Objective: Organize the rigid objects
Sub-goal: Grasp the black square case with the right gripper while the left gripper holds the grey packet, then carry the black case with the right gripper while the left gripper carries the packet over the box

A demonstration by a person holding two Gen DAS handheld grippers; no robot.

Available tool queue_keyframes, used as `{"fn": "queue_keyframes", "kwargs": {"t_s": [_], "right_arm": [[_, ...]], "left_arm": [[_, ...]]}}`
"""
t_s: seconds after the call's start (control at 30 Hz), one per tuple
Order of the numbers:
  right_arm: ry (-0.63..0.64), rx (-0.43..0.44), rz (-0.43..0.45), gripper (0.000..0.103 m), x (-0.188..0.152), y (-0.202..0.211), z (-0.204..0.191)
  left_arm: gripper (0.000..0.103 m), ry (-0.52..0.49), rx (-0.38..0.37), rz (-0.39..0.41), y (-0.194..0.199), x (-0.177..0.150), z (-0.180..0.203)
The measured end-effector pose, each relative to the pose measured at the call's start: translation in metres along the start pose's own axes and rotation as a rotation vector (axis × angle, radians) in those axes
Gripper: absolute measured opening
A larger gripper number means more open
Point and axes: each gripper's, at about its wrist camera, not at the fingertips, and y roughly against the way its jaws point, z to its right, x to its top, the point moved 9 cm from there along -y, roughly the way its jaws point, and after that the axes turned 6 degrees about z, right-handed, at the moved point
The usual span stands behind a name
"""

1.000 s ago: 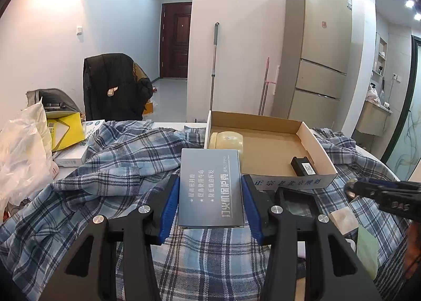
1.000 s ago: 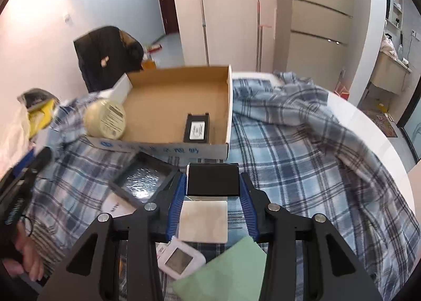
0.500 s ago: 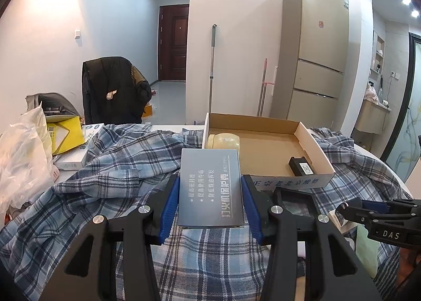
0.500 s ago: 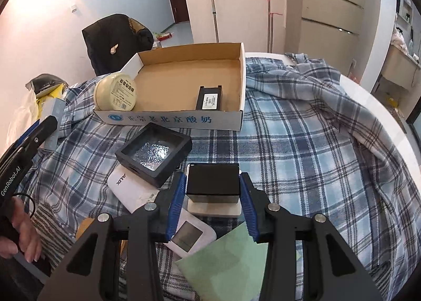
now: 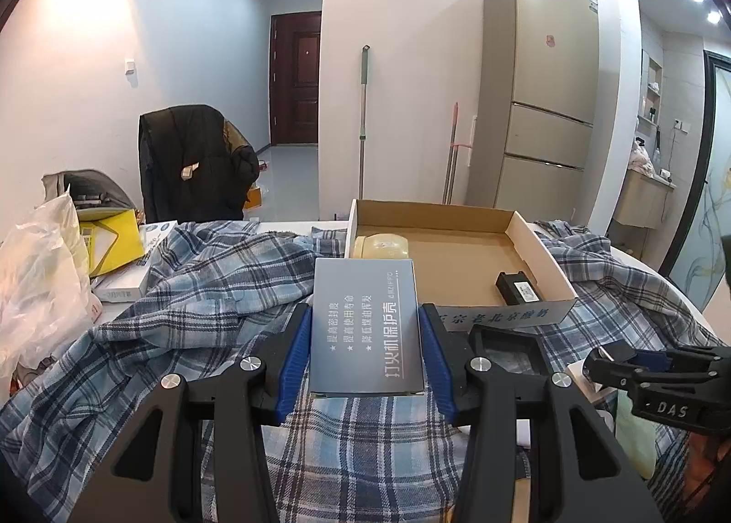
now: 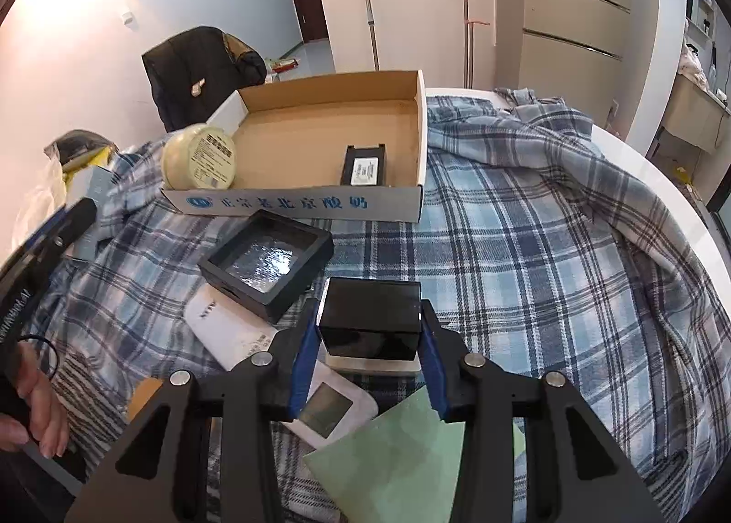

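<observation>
My left gripper (image 5: 364, 351) is shut on a flat grey box with white Chinese print (image 5: 364, 331), held above the plaid cloth in front of the open cardboard box (image 5: 543, 251). My right gripper (image 6: 369, 331) is shut on a glossy black box (image 6: 369, 317), lifted just above a beige flat pad (image 6: 370, 368). The cardboard box (image 6: 297, 203) holds a round cream tin (image 6: 199, 156) and a small black labelled block (image 6: 364, 165). The right gripper also shows in the left wrist view (image 5: 648, 367), low on the right.
On the plaid cloth (image 6: 525, 258) lie a black square tray with a shiny insert (image 6: 266, 264), a white device (image 6: 228, 326), a white gadget with a screen (image 6: 331, 408) and green paper (image 6: 402, 459). A plastic bag (image 5: 36, 280) and yellow items (image 5: 109, 239) sit left.
My right gripper has risen and pulled back with the black box, lifting it off the beige pad. My left gripper has stayed nearly still with the grey box.
</observation>
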Motion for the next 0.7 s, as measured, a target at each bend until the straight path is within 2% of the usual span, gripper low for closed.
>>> {"fn": "queue_keyframes", "kwargs": {"t_s": [0.2, 0.3, 0.37, 0.47, 0.6, 0.7], "right_arm": [[0.000, 0.004, 0.064, 0.039, 0.014, 0.025, 0.001], [0.009, 0.005, 0.112, 0.039, 0.030, 0.041, 0.002], [0.022, -0.001, 0.145, 0.039, 0.045, 0.051, 0.002], [0.044, -0.001, 0.218, 0.039, 0.073, 0.070, -0.004], [0.042, -0.004, 0.340, 0.039, 0.117, 0.097, -0.010], [0.032, -0.005, 0.417, 0.039, 0.151, 0.113, -0.015]], "left_arm": [[0.049, 0.025, -0.047, 0.030, 0.018, 0.016, 0.005], [0.049, 0.012, -0.099, 0.090, 0.038, 0.037, 0.015], [0.049, -0.022, -0.098, 0.121, 0.051, 0.052, 0.024], [0.049, -0.057, -0.089, 0.096, 0.056, 0.070, 0.035], [0.049, -0.104, -0.098, 0.140, 0.054, 0.118, 0.053], [0.049, -0.078, -0.080, 0.177, 0.053, 0.161, 0.060]]}}
